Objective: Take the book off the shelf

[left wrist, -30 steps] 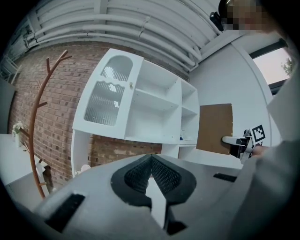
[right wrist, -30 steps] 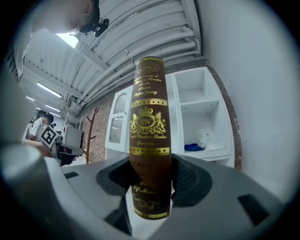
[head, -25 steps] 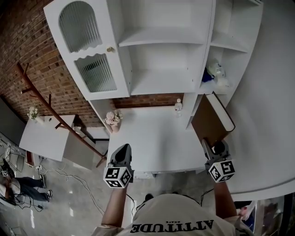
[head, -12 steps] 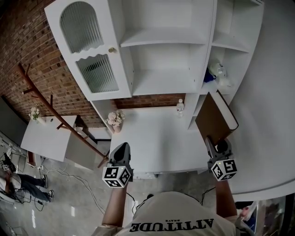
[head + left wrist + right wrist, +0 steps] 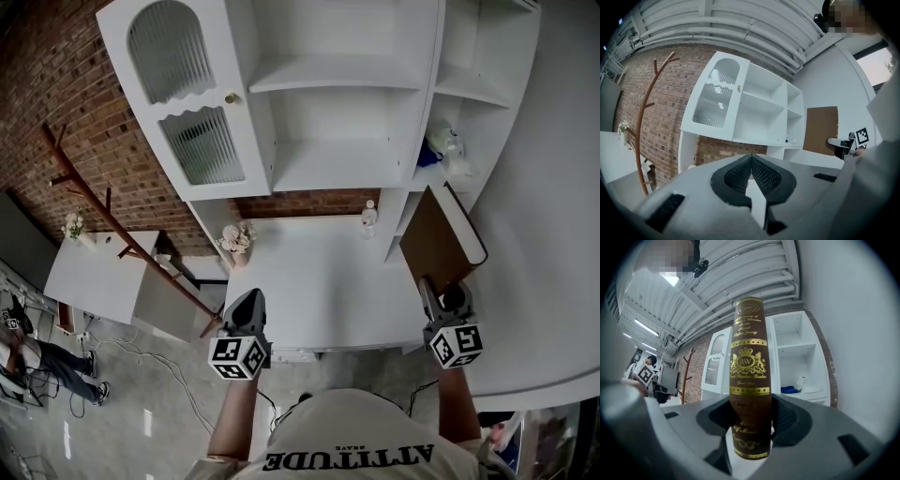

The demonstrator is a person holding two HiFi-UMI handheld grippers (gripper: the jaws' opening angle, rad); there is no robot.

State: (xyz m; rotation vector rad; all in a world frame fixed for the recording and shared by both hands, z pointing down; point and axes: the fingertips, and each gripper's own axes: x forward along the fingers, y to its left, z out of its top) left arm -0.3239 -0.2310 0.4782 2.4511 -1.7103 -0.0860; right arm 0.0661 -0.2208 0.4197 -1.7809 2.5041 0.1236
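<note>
The book's point(image 5: 749, 362) brown spine carries gold print. A crest with the letters "RW" sits between two gold bands. The lines of script above and below it are too small to read with certainty. The person's shirt point(image 5: 352, 455) reads "ATTITUDE", upside down in the head view. Each hand-held gripper bears a cube with black-and-white square markers.

The right hand-held gripper point(image 5: 431, 286) is clamped on the book, one jaw against each cover near the lower end of the spine. The spine faces back toward that gripper's camera. The rest of the book rises clear above the jaws.

The book is off the shelf point(image 5: 337, 159). It is held in the air in front of the unit's narrow right column, over the right part of the white surface point(image 5: 319, 281), touching neither. In the right gripper view its long axis stands upright, running straight up from the jaws. In the head view the brown cover faces left and the white page edges show along the far right side.

The left hand-held gripper point(image 5: 249, 302) has its jaws together with nothing between them. It is held at the surface's front left, well apart from the book.

On the right column's lower shelf lie a blue thing point(image 5: 427, 155) and some white ones. A small bottle point(image 5: 369, 217) and flowers point(image 5: 234, 239) stand at the back of the surface.
</note>
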